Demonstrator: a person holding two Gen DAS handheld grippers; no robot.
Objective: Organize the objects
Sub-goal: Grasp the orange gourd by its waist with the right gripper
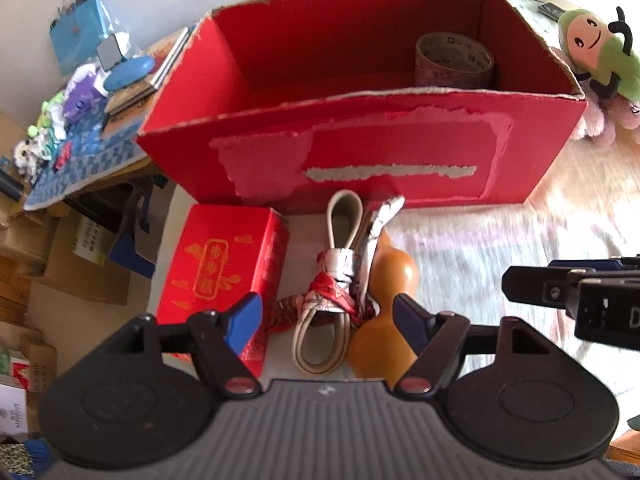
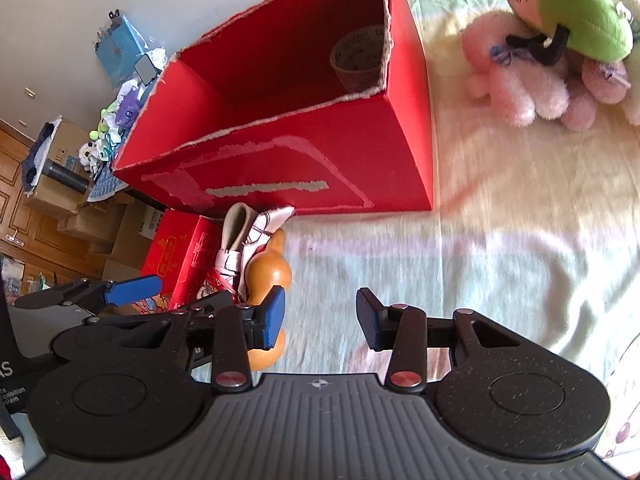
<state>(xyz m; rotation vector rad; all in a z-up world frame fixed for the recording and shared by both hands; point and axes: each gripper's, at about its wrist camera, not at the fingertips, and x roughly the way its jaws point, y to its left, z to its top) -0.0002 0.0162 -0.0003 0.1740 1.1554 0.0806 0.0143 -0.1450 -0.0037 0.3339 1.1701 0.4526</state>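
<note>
Left gripper [image 1: 326, 318], jaws spread wide and empty, its blue pads standing on either side of a cluster of small things without touching them. Between and just beyond the pads lie a looped cream cord [image 1: 320, 340] tied with a red-and-white patterned cloth [image 1: 340, 280], and, touching it on the right, an orange gourd [image 1: 382, 312]. Just beside the left pad stands a small red box [image 1: 224, 268] with gold print. Right gripper [image 2: 320, 320], jaws likewise parted and gripping nothing, held over bare pale bedsheet [image 2: 500, 260]; the gourd [image 2: 266, 270] sits just past its left pad, with the left gripper [image 2: 132, 286] alongside. Beyond both grippers a large open red cardboard box [image 1: 360, 152] with torn edges rests on the sheet, holding a roll of printed tape [image 1: 454, 60] in its far right corner. Farther right of the box lie a green plush toy [image 2: 568, 12] on a pink plush toy [image 2: 520, 80].
</note>
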